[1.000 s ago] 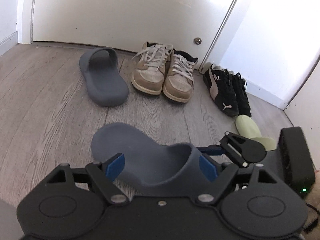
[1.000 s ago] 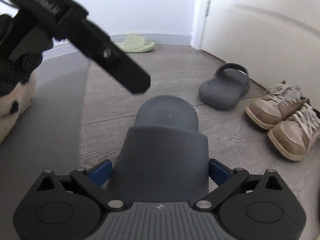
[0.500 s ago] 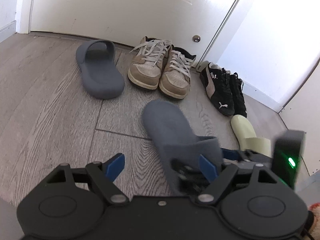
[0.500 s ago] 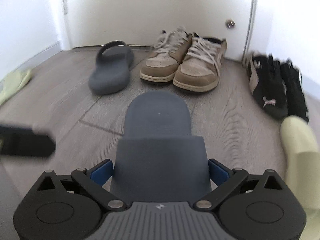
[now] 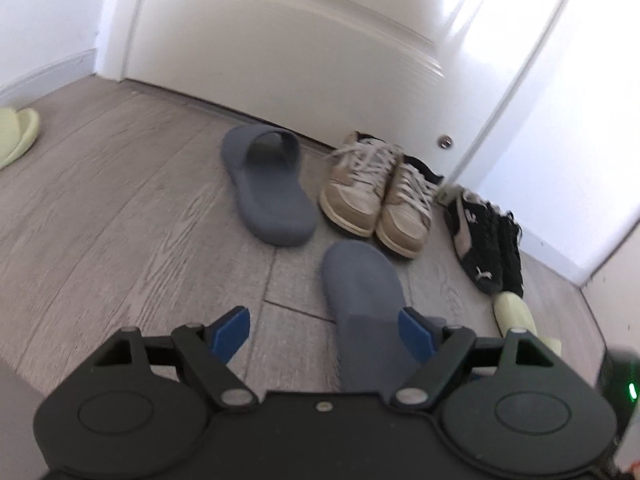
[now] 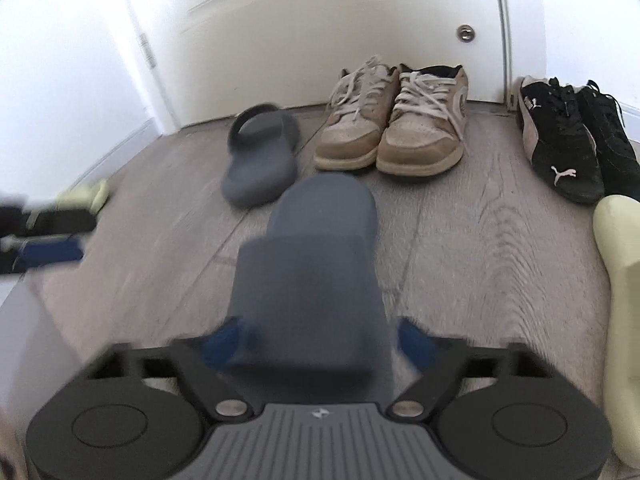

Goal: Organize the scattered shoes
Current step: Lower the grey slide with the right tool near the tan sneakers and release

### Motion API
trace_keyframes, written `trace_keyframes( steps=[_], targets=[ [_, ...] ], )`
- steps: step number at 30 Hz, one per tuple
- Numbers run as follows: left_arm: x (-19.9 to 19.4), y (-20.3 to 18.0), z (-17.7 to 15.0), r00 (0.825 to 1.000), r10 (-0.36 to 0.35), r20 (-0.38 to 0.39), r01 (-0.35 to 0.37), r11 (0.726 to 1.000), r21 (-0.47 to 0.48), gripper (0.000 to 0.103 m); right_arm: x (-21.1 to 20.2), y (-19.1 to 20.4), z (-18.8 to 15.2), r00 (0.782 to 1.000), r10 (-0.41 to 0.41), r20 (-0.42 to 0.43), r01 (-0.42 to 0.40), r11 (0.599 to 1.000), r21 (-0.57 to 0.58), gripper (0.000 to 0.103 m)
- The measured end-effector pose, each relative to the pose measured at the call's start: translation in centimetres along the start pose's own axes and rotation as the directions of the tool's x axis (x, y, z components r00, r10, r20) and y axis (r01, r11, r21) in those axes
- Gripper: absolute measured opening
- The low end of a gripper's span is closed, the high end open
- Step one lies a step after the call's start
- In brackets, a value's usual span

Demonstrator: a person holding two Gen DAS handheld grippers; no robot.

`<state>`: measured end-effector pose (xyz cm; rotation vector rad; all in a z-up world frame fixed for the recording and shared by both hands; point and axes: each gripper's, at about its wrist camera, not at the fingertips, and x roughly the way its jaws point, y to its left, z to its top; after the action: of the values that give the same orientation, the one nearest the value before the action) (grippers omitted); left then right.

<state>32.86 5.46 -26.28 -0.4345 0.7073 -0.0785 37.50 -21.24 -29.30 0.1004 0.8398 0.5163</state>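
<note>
Grips the held grey slide (image 6: 320, 248) across its strap with the right tongs (image 6: 320, 340) — just been closing in on it, with the strap between the blue pads (image 6: 224, 340) and pinched narrower there, though blurred in the right wrist view. Points the slide's rounded front away from the tongs, toward the row of shoes by the white door (image 6: 320, 20). Cannot tell whether its sole touches the wooden floor (image 6: 480, 240). Seen from the left wrist as a grey shape just short of the tan sneakers (image 6: 392, 128), nearest the right one of that pair. Leaves the left tongs (image 5: 324, 328) open and empty, hovering above the floor to the left of the held slide, with only bare boards and part of that slide showing between their pads. Shows the second grey slide (image 6: 260, 168) flat on the floor left of the tan sneakers, close beside them, strap end toward the door and angled a little off the row. Places the tan pair side by side and touching, toes facing the cameras — then the black sneakers (image 6: 568, 148) further right, also paired, near the door frame. Finds one pale green slide (image 6: 616, 280) at the right edge, just in front of the black pair, and another pale green slide (image 5: 16, 136) well apart at the far left by the skirting board.
</note>
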Motion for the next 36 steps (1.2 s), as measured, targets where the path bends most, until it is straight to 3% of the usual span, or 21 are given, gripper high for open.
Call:
trace_keyframes(
  steps=[4, 11, 16, 18, 21, 25, 27, 31, 32, 34, 36],
  targets=[
    [-0.1, 0.7, 0.3, 1.0, -0.004, 0.004, 0.004, 0.999, -0.042, 0.082, 0.5, 0.9, 0.4, 1.0, -0.012, -0.005, 0.012, 1.0, 0.014, 0.065],
    [-0.8, 0.6, 0.4, 0.999, 0.027, 0.02, -0.027, 1.0, -0.013, 0.082, 2.4, 2.7, 1.5, 0.998, -0.007, -0.067, 0.014, 0.995, 0.094, 0.062],
    [0.4, 1.2, 1.0, 0.994, 0.111, 0.011, -0.11, 0.994, -0.026, 0.082, 2.3, 2.2, 1.5, 0.995, 0.067, -0.076, -0.055, 0.987, 0.151, 0.063],
    [1.2, 1.3, 1.5, 0.989, 0.145, 0.012, -0.144, 0.989, -0.017, 0.082, 1.5, 0.9, 1.5, 0.995, 0.09, -0.049, -0.077, 0.971, 0.228, 0.069],
    [5.4, 1.8, 4.3, 0.978, 0.203, 0.052, -0.204, 0.979, 0.023, 0.078, 0.2, -0.5, 1.7, 0.998, 0.056, 0.009, -0.056, 0.969, 0.24, 0.08],
    [11.5, 1.7, 8.2, 0.973, 0.215, 0.086, -0.222, 0.972, 0.082, 0.071, -0.5, -1.8, 2.4, 0.999, 0.022, 0.037, -0.029, 0.977, 0.212, 0.08],
    [16.6, 1.6, 11.1, 0.966, 0.239, 0.099, -0.25, 0.96, 0.123, 0.066, -0.6, -2.4, 2.8, 0.999, 0.016, 0.033, -0.023, 0.979, 0.201, 0.08],
    [22.1, 2.6, 14.4, 0.952, 0.295, 0.078, -0.3, 0.951, 0.074, 0.062, -0.2, -2.4, 3.4, 1.0, 0.004, 0.031, -0.009, 0.987, 0.161, 0.08],
    [23.3, 2.9, 15.0, 0.942, 0.327, 0.076, -0.332, 0.941, 0.067, 0.061, 0.0, -2.4, 3.4, 1.0, 0.003, 0.026, -0.007, 0.988, 0.155, 0.08],
    [25.3, 3.7, 15.8, 0.92, 0.386, 0.069, -0.39, 0.919, 0.059, 0.048, 0.4, -2.4, 3.5, 1.0, 0.007, 0.014, -0.009, 0.989, 0.145, 0.08],
    [26.3, 4.4, 16.1, 0.908, 0.415, 0.063, -0.419, 0.906, 0.066, 0.027, 0.8, -2.5, 3.4, 1.0, 0.011, 0.002, -0.011, 0.991, 0.131, 0.08]
  ],
)
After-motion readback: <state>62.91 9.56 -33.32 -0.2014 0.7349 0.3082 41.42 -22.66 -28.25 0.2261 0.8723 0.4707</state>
